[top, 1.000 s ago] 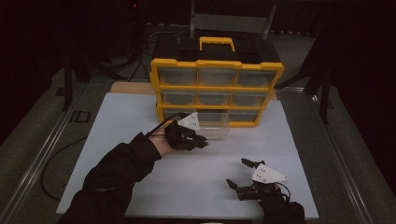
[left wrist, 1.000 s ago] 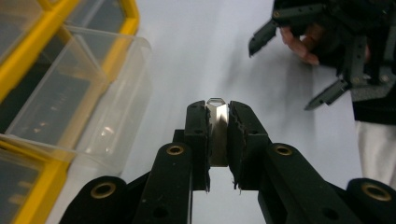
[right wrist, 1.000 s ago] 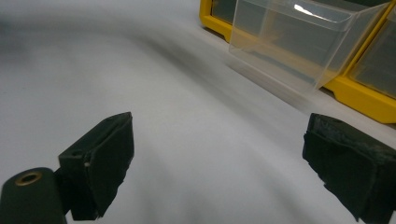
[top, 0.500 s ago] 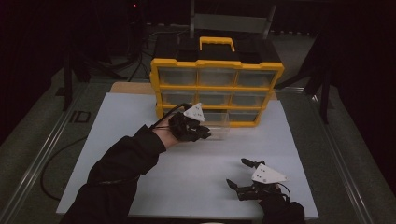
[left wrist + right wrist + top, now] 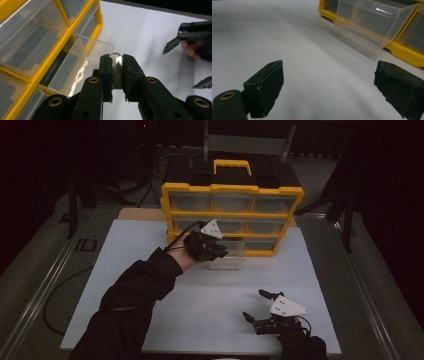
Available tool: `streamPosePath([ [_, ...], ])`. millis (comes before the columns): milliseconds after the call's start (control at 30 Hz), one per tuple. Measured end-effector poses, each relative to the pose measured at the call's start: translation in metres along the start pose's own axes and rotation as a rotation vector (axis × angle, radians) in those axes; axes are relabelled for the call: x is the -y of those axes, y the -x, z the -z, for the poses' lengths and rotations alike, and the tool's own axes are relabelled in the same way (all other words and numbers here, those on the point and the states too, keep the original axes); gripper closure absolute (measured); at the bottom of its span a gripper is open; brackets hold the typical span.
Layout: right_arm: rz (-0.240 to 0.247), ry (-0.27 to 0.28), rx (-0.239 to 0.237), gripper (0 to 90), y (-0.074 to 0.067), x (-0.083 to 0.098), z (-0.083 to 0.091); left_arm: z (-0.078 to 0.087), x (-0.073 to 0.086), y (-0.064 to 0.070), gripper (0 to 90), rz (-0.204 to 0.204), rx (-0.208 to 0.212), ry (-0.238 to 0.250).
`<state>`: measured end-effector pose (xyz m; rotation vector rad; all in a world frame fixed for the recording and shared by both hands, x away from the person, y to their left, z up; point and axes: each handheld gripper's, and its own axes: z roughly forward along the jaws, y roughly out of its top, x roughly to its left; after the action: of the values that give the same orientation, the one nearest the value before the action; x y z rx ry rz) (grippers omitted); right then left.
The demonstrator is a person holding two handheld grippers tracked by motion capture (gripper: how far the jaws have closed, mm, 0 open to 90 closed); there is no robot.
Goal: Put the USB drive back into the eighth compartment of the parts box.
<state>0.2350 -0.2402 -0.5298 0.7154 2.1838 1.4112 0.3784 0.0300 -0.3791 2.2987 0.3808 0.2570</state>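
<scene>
On the left of the high view, a dark sleeve (image 5: 131, 290) reaches forward over the white bench (image 5: 150, 250), carrying the left gripper (image 5: 219, 254) up to the front of a yellow drawer cabinet (image 5: 232, 215). The left gripper view shows its two black jaws pressed shut on a small clear, shiny piece (image 5: 116, 70), whose faceted top pokes out just above the pads; what the piece is cannot be told. Just beyond those jaws stands a clear plastic drawer (image 5: 82, 67), pulled out from the cabinet's bottom row, and the gripped piece hangs over or just beside its open front corner. In the high view the same drawer (image 5: 231, 256) juts forward onto the bench below the gripper. The cabinet has three rows of see-through drawers in a yellow frame and a yellow handle (image 5: 232, 166) on top.

Farther right and nearer the person, the right gripper (image 5: 260, 306) rests low over the bench, well apart from the cabinet. Its jaws stand wide apart with nothing between them, and the right gripper view looks between them across bare bench toward the pulled-out drawer (image 5: 372, 22).
</scene>
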Motion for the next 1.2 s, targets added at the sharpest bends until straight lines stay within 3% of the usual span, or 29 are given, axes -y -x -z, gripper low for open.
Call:
streamPosePath([
  [133,-0.002,-0.003,-0.003,9.2,0.0,0.0,0.0,-0.002,-0.004,-0.006,79.5,0.033,-0.013,0.019],
  [200,-0.001,-0.005,-0.003,9.2,0.0,0.0,0.0,-0.003,-0.006,-0.008,79.5,0.039,-0.033,0.025],
  [600,0.009,-0.003,-0.009,9.2,-0.001,0.0,0.0,-0.015,-0.012,-0.017,79.5,0.086,-0.064,0.046],
  [633,0.005,-0.003,-0.01,9.2,0.0,0.0,0.0,-0.016,-0.012,-0.017,79.5,0.094,-0.084,0.049],
  [867,0.009,0.001,-0.01,9.2,0.0,0.0,0.0,-0.023,-0.01,-0.02,79.5,0.114,-0.09,0.061],
  [1200,0.01,0.001,-0.008,9.2,-0.001,-0.001,-0.001,-0.037,-0.003,-0.021,79.5,0.124,-0.099,0.03],
])
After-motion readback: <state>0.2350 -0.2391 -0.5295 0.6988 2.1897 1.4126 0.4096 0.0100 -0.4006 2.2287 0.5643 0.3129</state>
